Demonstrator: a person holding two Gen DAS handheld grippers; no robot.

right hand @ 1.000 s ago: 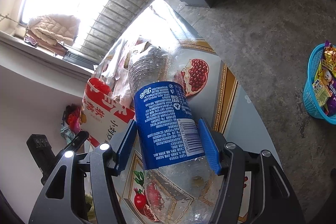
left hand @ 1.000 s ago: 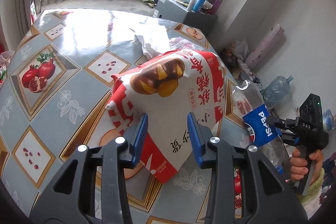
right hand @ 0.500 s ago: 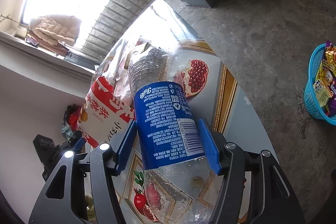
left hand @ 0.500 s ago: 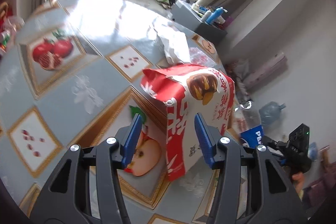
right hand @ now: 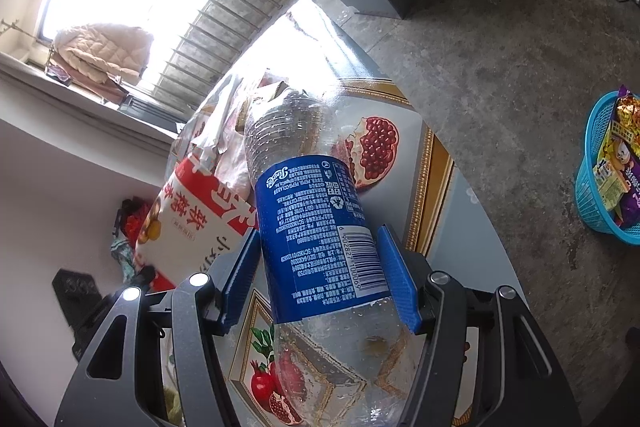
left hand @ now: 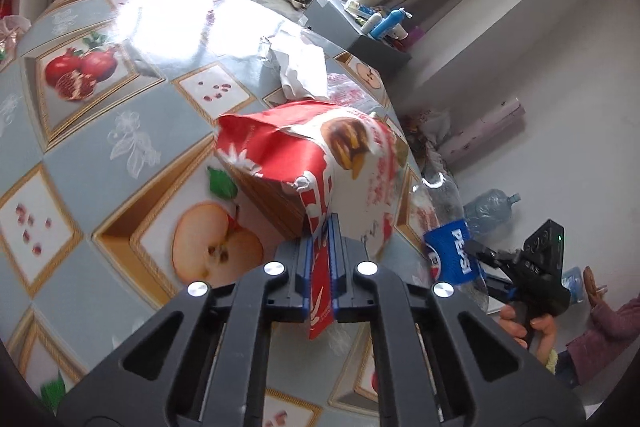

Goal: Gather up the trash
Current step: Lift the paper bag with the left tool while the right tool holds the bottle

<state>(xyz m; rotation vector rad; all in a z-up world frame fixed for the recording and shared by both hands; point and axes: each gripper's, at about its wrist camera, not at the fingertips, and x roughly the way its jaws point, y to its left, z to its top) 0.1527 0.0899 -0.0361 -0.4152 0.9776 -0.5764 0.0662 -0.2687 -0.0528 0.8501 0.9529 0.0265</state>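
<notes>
Left gripper (left hand: 320,263) just closed, pinching bag (left hand: 320,163) corner; right gripper (right hand: 320,279) clamps bottle (right hand: 316,227) beside bag, near table (right hand: 468,223) edge

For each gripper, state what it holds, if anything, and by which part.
The left gripper pinches the red-and-white paper snack bag by its near edge. The right gripper clamps the clear plastic Pepsi bottle around its blue label.

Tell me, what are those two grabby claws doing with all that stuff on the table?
A person is collecting trash with a gripper in each hand. The left gripper has just closed on the edge of a red and white snack bag. The right gripper clamps an empty Pepsi bottle by its blue label. Some crumpled white paper lies on the table.
</notes>
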